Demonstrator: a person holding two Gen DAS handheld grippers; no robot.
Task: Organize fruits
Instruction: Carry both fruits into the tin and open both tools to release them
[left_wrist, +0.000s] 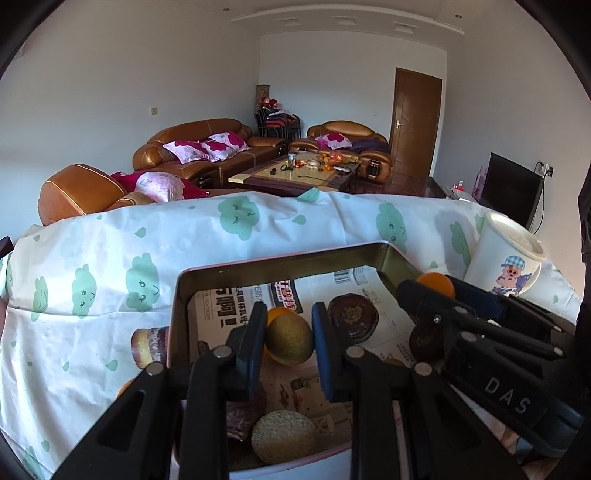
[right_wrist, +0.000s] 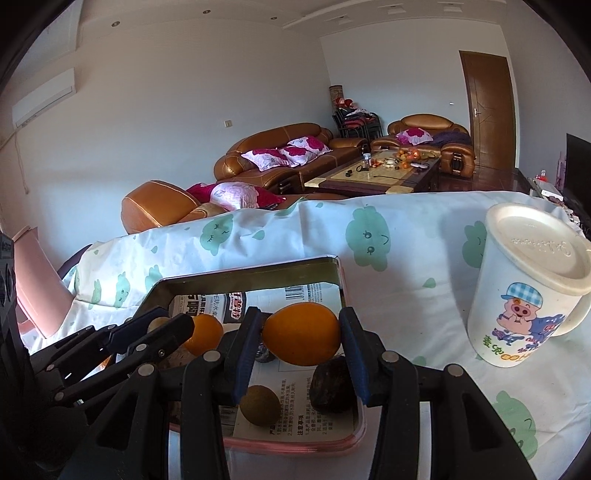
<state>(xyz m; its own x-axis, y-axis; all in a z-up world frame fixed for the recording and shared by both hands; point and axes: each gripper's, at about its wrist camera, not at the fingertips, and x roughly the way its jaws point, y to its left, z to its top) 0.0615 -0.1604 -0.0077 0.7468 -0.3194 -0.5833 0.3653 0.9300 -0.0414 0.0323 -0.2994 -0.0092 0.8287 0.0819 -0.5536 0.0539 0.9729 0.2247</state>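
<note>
Over the tray (left_wrist: 280, 258), which sits on a cloud-print cloth (left_wrist: 110, 258) covering the tabletop, both grippers hang with fruit in their jaws. From the left wrist view, the left gripper (left_wrist: 289, 345) is closed as far as it goes on a greenish fruit (left_wrist: 290, 341), pads pressing it from 9 and 3 o'clock; an orange fruit (left_wrist: 277, 314) peeks out behind it. From the right wrist view, the right gripper (right_wrist: 301, 338) is partly closed on an orange (right_wrist: 301, 334), pads touching both ends. Each gripper points down and forward at a moderate slant, side by side above the paper-lined tray floor. Judging by this, the step in hand is carrying or setting fruit into the tray (whether they are arriving or being lifted out cannot be told). Below the orange lie a kiwi (right_wrist: 260, 405) at 7 o'clock and a dark fruit (right_wrist: 330, 386) at 5 o'clock, so lowering calls for a free patch of paper between them. A lidded mug (right_wrist: 528, 291) stands at 3 o'clock, apart from the tray.
</note>
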